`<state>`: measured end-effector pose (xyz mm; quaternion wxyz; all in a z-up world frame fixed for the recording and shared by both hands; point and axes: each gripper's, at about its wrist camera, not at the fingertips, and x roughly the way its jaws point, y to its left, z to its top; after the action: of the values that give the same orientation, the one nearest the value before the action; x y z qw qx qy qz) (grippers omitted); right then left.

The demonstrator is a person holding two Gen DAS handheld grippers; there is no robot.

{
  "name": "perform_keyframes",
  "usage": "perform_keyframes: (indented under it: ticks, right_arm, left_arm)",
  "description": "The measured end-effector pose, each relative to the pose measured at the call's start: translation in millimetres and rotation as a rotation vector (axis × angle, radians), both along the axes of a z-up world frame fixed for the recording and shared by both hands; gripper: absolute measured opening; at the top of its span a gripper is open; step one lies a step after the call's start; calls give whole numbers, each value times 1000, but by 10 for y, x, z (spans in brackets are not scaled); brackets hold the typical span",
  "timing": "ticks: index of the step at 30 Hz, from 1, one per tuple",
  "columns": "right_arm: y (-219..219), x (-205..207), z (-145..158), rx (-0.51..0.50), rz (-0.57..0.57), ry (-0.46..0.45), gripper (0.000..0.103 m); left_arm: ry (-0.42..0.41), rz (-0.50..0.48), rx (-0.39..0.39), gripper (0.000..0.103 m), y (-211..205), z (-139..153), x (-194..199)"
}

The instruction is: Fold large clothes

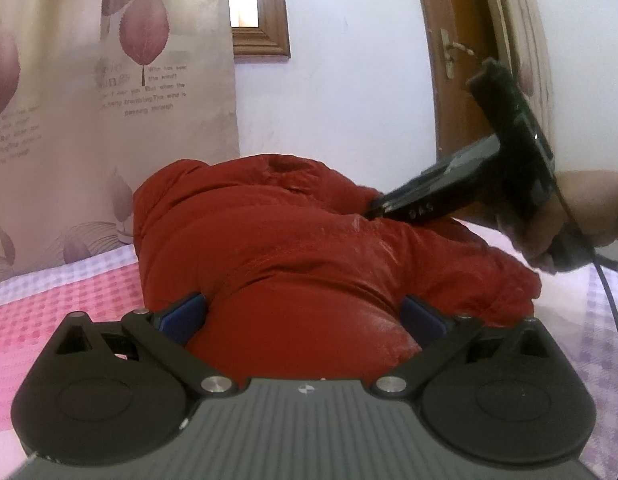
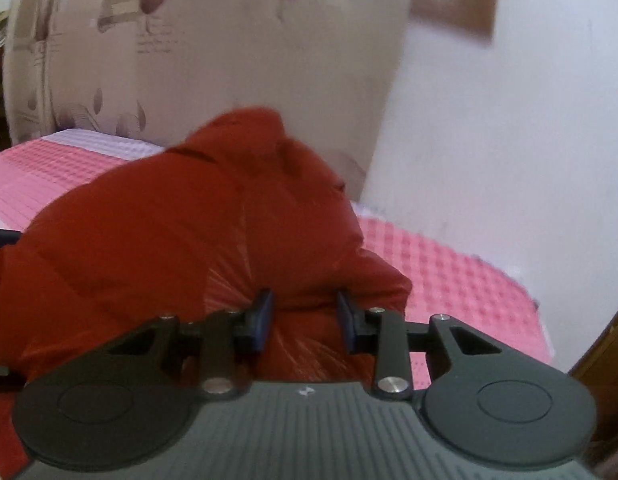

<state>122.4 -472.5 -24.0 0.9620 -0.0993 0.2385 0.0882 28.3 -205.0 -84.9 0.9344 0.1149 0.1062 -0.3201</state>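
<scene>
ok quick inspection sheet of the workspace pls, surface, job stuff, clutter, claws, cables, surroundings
surface: bed with pink and lilac checked cover, bare parts look flat.
job's things: red puffy jacket, bunched in a mound, not flat.
clutter: nothing seen.
claws: left claw open, jacket bulging between its fingers; right claw partly closed, with jacket fabric between its pads; a firm grip cannot be confirmed.
cables: black cable hanging from the right tool, over the bed edge.
surroundings: leaf-print curtain, white wall, wooden door.
</scene>
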Motion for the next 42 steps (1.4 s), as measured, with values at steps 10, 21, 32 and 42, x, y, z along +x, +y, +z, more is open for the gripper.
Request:
perform_keyframes:
  ticks: [10,21,32,42]
  right_arm:
    - [-9,24,-361,49,-16,8,32]
    - [-59,-30,-499,79,-40,-32,32]
    - [-49,-13,-505,73,-44,-41,32]
    - [-34,-34,-507,68,-52,-56,33]
  left_arm:
    - [3,3,71,102,-106,17,52]
    - [15,8,114,102,-184,20,103]
    - [19,14,132,102,-199,22,101]
    - [17,13,140,103,-196,31,110]
